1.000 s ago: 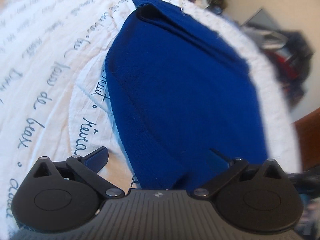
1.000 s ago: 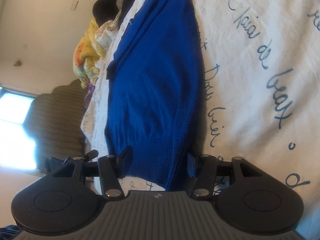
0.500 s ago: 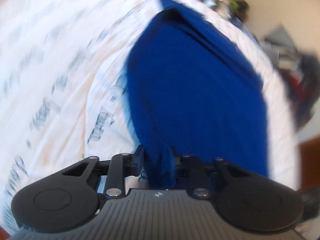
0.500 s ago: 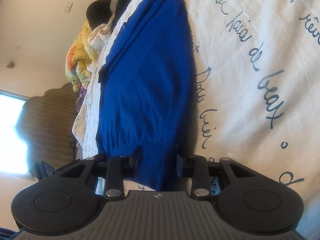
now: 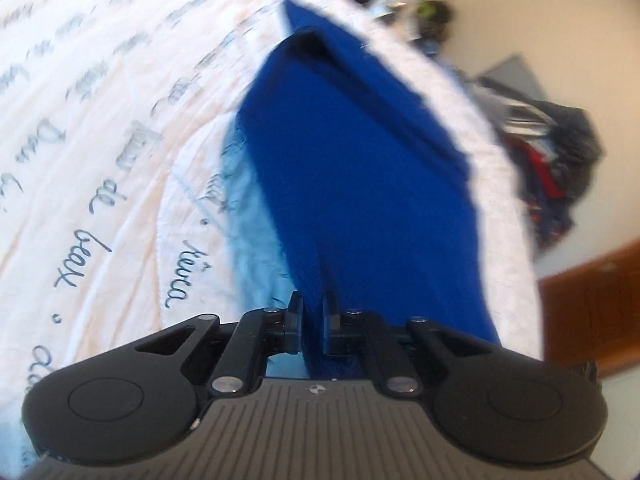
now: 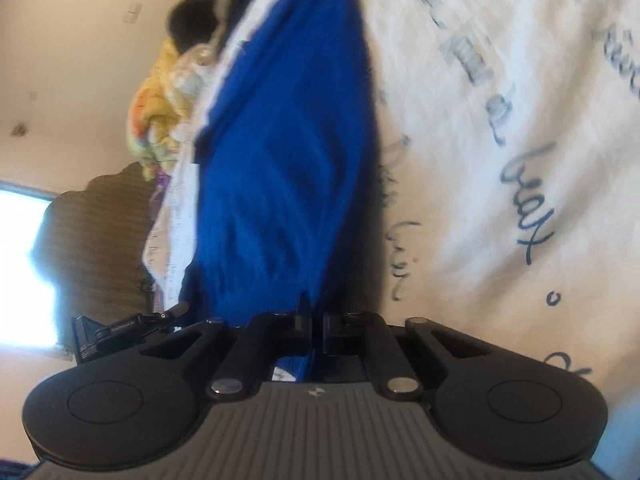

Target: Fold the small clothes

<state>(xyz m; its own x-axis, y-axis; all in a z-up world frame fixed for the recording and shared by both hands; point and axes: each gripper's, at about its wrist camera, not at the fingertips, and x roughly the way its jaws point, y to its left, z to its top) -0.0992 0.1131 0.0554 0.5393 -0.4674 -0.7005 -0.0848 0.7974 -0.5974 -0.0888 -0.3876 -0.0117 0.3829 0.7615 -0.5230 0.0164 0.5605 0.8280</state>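
A deep blue knitted garment point(image 5: 360, 160) lies lengthwise on a white bed cover with dark handwriting print point(image 5: 100, 120). In the left wrist view my left gripper point(image 5: 313, 300) is closing its jaws on the garment's near hem, which stands pinched between the pads and lifted off the cover. The right wrist view shows the same blue garment point(image 6: 288, 160) stretching away from me on the printed cover point(image 6: 500, 160). There my right gripper point(image 6: 316, 312) is closing on the ribbed near hem, with cloth squeezed between its pads.
A dark heap of clothes point(image 5: 560, 152) and brown wooden furniture point(image 5: 592, 312) sit beyond the bed's right edge. In the right wrist view a yellow bundle of clothes point(image 6: 160, 112) lies past the bed's left edge, beside a dark padded seat point(image 6: 100, 240) and a bright window point(image 6: 20, 260).
Both grippers went from open around the blue hem to pinched on it. The left one shifted along the hem and lifted its edge off the cover.
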